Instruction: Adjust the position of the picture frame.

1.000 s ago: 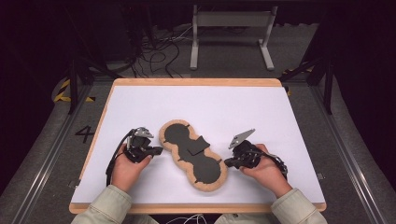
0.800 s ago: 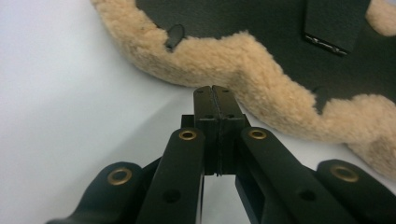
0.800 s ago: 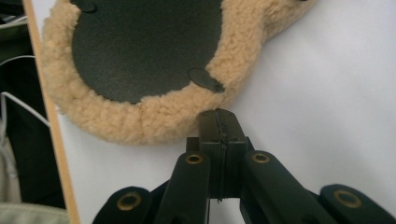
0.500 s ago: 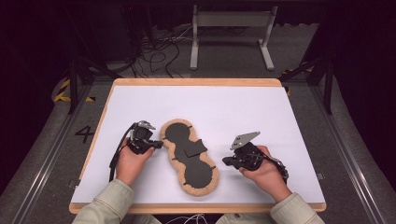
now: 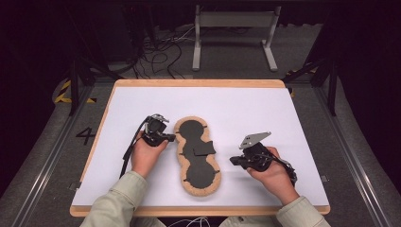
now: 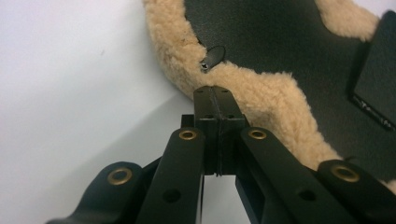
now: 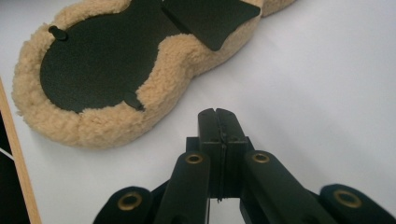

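We see the fleece-edged pad [image 5: 197,156], black face up, lying lengthwise at the middle of the white surface [image 5: 283,118], between the two hands. Our left tongs [image 5: 171,137] are pressed together, empty, tips touching the pad's fleece rim [image 6: 261,93]. Our right tongs [image 5: 232,160] are likewise closed on nothing, resting apart from the pad [image 7: 116,70].
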Demonstrator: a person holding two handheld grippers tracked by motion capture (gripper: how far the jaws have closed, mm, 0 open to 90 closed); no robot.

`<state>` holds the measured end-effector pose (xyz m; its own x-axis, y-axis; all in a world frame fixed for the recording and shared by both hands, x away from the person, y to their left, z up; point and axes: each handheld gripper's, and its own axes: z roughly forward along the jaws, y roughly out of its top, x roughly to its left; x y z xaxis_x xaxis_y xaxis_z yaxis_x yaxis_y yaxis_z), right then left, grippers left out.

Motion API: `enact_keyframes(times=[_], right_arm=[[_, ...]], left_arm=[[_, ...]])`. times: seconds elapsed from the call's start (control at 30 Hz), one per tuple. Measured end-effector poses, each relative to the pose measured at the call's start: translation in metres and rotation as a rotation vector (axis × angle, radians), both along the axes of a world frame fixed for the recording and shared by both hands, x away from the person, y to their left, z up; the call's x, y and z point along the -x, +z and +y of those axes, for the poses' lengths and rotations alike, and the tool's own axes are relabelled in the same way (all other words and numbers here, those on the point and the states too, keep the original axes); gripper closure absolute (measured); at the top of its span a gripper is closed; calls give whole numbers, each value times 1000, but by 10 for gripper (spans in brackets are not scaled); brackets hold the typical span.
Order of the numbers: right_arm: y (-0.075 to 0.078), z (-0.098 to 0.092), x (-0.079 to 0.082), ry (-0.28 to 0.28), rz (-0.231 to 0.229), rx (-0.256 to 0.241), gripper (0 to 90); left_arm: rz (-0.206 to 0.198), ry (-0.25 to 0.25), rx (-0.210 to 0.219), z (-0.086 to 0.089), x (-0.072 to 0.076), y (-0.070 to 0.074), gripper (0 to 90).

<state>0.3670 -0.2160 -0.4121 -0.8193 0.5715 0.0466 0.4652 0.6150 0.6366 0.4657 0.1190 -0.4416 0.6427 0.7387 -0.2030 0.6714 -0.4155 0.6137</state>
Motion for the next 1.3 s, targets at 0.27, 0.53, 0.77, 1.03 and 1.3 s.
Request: enact_keyframes(times=[0.27,0.53,0.77,1.03,1.3], right_arm=[[1,-9,2,-22,4,-17,900],[-7,-1,6,15,44,13,900],[-19,22,8,86,88,66,900],[-23,44,8,130,108,105,900],[-26,86,8,218,105,94,900]], left_arm=[[-17,-39,24,-26,-17,-2,900],[-19,-71,57,-18,-12,1,890],[-35,-89,67,-1,10,11,885],[-61,-116,71,27,53,22,881],[-53,-132,98,39,81,26,874]])
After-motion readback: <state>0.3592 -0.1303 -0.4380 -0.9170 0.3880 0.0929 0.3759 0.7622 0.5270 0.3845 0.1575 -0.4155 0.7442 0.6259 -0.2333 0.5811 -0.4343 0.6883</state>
